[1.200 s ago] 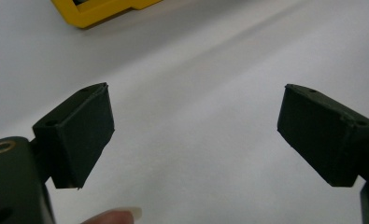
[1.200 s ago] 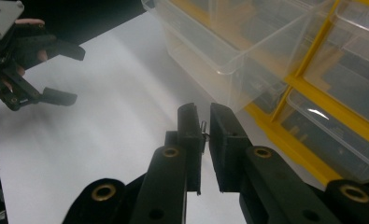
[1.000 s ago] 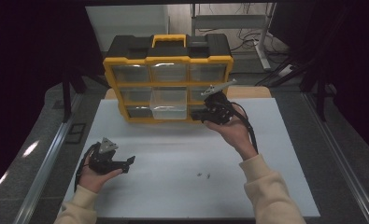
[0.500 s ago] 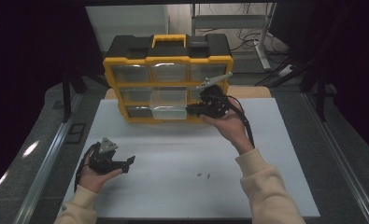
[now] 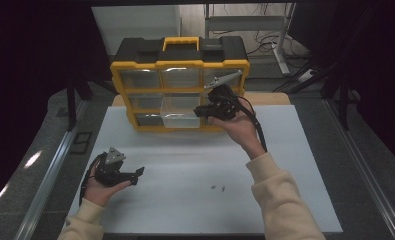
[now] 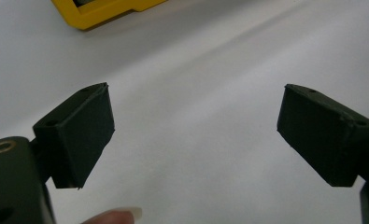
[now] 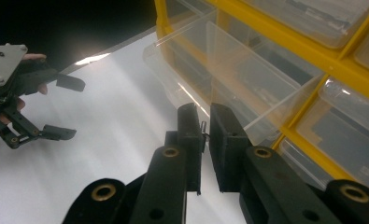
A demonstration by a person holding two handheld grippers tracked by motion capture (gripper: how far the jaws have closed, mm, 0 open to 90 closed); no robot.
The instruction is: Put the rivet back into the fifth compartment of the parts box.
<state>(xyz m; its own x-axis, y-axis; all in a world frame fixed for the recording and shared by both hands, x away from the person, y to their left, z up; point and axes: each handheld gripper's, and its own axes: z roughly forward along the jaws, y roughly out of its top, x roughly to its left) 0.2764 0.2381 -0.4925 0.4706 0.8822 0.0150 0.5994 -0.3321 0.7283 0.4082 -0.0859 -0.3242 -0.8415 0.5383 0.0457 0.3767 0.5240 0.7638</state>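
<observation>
Two tiny parts point(image 5: 218, 188) lie on the white mat point(image 5: 285, 200).

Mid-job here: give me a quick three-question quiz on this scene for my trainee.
1. True or false: the left gripper stands open over the white mat.
2. What does the right gripper pinch? A) a small screw B) a cable C) nothing
3. Which drawer of the yellow organizer is pulled out?

Key:
1. True.
2. A, a small screw.
3. The clear drawer in the middle column, below the top row.
</observation>
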